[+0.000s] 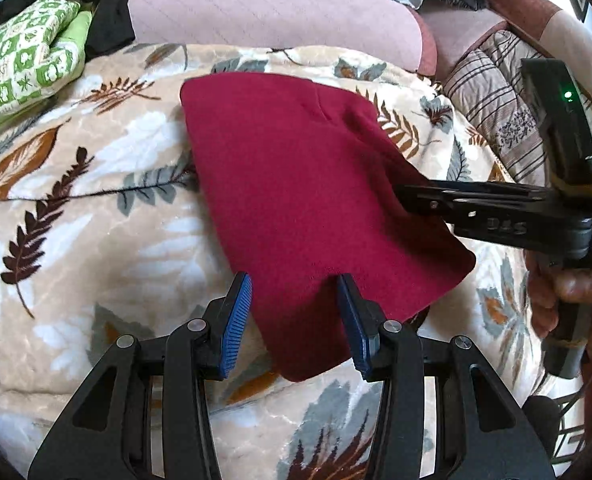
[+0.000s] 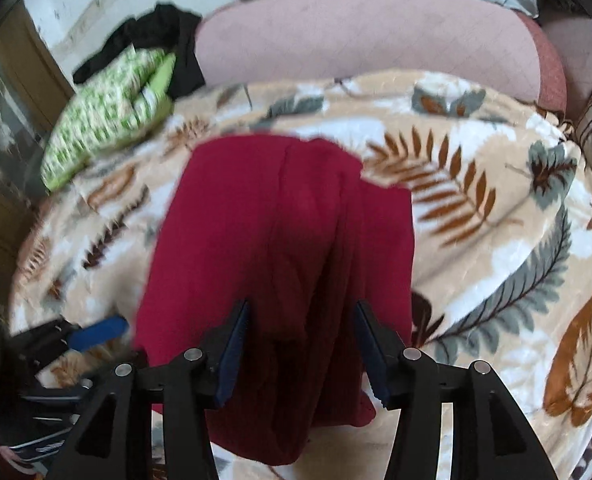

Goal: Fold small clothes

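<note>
Both tongs, left (image 1: 294, 322) and right (image 2: 301, 350), stand apart over the red garment (image 1: 296, 184), gripping nothing. It lies folded on the leaf-print blanket (image 1: 96, 184). Best to press the edges flat and square before lifting away.

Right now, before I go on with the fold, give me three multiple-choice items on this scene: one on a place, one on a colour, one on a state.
1. Where does the green patterned cloth lie relative to the red garment in the left wrist view?
A. far left of it
B. on top of it
C. under it

2. What colour are the pads of the left tongs?
A. yellow
B. blue
C. white

3. How do the right tongs stand?
A. clamped on the leaf-print blanket
C. open, red garment between the jaws
B. shut on nothing

Key: 1 A, it sits at the blanket's far left corner; 2 B, both ribbed pads show blue; 3 C, a clear gap shows between each pad and the cloth.
</note>
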A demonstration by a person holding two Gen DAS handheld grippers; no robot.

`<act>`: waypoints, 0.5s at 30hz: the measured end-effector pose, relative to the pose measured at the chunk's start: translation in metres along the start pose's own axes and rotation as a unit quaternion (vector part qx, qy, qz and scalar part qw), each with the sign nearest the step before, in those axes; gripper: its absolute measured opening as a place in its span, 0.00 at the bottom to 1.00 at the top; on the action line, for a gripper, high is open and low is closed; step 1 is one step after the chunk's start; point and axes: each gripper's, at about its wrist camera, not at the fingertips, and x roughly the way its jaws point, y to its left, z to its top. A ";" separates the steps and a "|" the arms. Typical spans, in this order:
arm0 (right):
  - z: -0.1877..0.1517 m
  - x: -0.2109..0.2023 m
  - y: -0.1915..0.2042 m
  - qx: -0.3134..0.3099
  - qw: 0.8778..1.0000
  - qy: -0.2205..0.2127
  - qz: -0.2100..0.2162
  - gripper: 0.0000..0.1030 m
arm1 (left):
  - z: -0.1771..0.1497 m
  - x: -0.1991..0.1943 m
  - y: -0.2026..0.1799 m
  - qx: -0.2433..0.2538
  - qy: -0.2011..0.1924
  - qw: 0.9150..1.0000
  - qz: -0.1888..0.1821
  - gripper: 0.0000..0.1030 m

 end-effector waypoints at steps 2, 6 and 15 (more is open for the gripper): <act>-0.003 0.006 -0.001 -0.007 1.000 -0.002 0.002 0.20 | 0.001 0.003 -0.001 -0.002 0.000 1.000 0.000 0.43; -0.007 0.001 -0.003 -0.017 1.000 -0.015 -0.010 0.18 | 0.002 0.009 -0.005 -0.005 0.000 1.000 0.005 0.49; -0.018 -0.004 -0.020 0.026 0.999 -0.019 0.009 0.18 | 0.000 0.011 -0.010 -0.010 0.001 1.000 0.020 0.50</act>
